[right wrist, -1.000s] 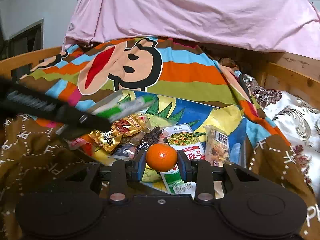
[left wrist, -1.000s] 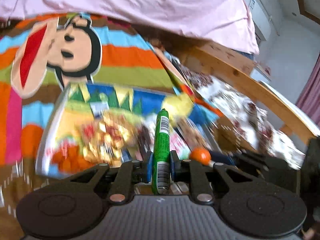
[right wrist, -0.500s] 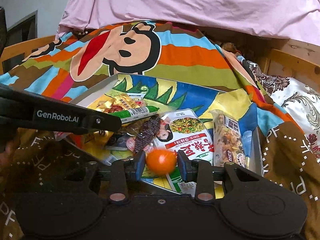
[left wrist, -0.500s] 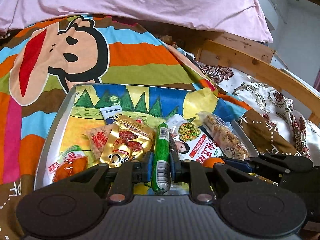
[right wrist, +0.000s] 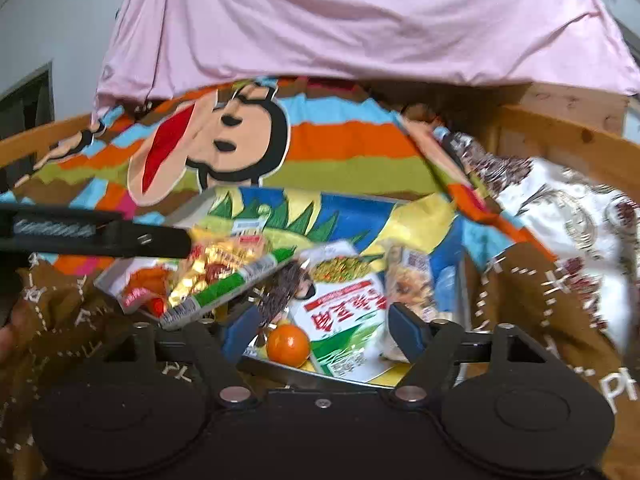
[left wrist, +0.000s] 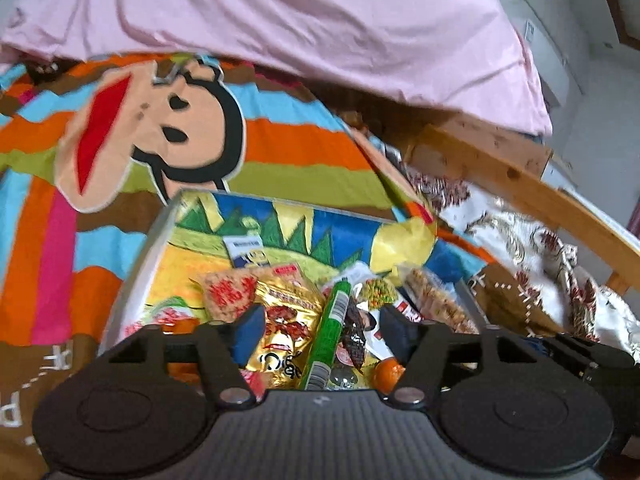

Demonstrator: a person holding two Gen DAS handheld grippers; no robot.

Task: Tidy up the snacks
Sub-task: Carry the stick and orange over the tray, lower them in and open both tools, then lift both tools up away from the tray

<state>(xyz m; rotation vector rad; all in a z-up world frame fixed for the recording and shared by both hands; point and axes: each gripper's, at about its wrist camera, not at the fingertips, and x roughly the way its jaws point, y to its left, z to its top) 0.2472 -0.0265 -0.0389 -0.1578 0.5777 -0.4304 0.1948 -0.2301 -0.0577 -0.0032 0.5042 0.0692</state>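
A metal tray [left wrist: 136, 268] [right wrist: 320, 378] lined with a colourful picture lies on the bed and holds several snack packets. My left gripper [left wrist: 322, 330] has its jaws opening; the green stick snack [left wrist: 330, 334] [right wrist: 232, 286] lies loose between them on the packets, touching neither pad. My right gripper [right wrist: 320, 330] is opening too, and the small orange [right wrist: 288, 346] [left wrist: 387, 372] sits free in the tray between its fingers. A gold packet [left wrist: 286, 332] and a white pea packet [right wrist: 346, 316] lie around them. The left gripper's arm [right wrist: 92, 234] crosses the right wrist view at left.
A striped blanket with a cartoon monkey [left wrist: 160, 136] covers the bed behind the tray. A pink sheet [left wrist: 280, 20] hangs above it. A wooden bed rail [left wrist: 540, 196] runs along the right, with a patterned white cloth [left wrist: 520, 240] below it. Brown bedding [right wrist: 60, 320] lies at the near left.
Both grippers went from shut to open. The green stick left the left gripper's pads and lies tilted on the packets; the orange dropped from the right gripper into the tray.
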